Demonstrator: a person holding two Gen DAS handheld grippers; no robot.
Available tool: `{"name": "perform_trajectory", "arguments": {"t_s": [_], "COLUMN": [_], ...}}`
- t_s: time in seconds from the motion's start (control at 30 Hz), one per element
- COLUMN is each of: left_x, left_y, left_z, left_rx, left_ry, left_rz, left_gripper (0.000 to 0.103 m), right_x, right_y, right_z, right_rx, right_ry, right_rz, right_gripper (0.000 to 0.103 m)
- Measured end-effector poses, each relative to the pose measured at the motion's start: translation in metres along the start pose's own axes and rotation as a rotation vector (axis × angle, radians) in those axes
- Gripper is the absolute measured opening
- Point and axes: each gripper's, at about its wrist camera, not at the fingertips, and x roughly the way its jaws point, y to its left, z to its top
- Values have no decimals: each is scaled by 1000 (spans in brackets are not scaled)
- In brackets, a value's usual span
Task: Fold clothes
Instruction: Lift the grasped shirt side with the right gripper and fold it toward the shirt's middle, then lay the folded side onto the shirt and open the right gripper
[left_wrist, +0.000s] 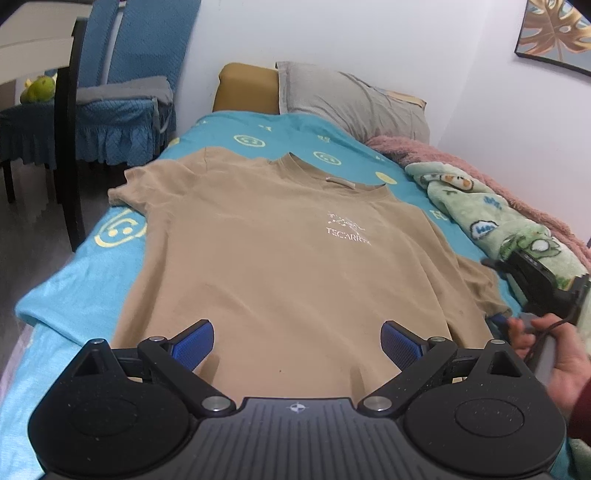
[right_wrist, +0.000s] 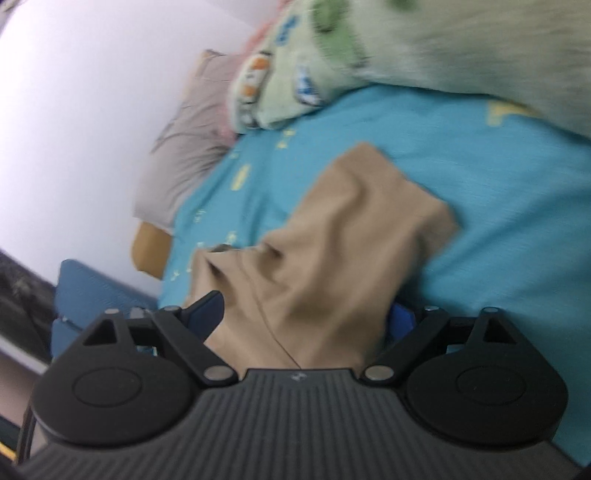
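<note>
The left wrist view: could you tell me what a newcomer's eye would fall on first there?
A tan T-shirt with a white chest logo lies spread face-up on the turquoise smiley-print bedsheet. The left gripper hovers open above its hem. At the right edge, the right gripper sits at the shirt's sleeve beside a green cartoon blanket.

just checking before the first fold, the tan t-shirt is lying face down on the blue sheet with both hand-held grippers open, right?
Not quite: the tan t-shirt lies face up, since the left wrist view shows its white chest logo. The rest holds: it is on the blue sheet, and the left hand-held gripper and the right hand-held gripper are both open.
</note>
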Motion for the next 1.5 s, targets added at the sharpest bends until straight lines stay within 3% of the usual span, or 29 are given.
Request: {"name": "perform_trajectory", "arguments": {"t_s": [0.17,0.33,0.37,0.4,0.47,0.63,0.73,0.93,1.03,1.2,1.5], "left_x": [9,18,20,21,23,21,17,5,-4,-18,-32], "left_y": [4,9,9,9,9,7,4,4,6,16,66], "left_z": [1,1,1,1,2,4,6,13,19,29,41], "left_rx": [-27,-45,-46,-46,-42,-35,-22,-7,-13,-21,-139], "left_ry": [14,23,24,25,24,12,-4,-26,-46,-77,-65], "left_rz": [-19,-19,-19,-20,-18,-9,2,11,5,27,35], "left_gripper": [98,98,98,98,98,98,98,98,98,98,98], "right_x": [22,49,55,60,68,42,35,23,21,32,99], "right_y": [9,7,10,14,23,46,66,120,159,231,297], "right_z": [6,31,36,40,50,80,99,95,74,13,-118], "right_rx": [-70,-68,-106,-147,-235,-350,-494,-660,-700,-872,-1067], "right_ry": [-132,-165,-147,-129,-103,-174,-205,-205,-216,-197,-43], "right_rz": [-4,-24,-53,-84,-133,-150,-241,-346,-356,-315,-282], "right_gripper": [90,63,47,22,6,6,6,6,6,7,8]}}
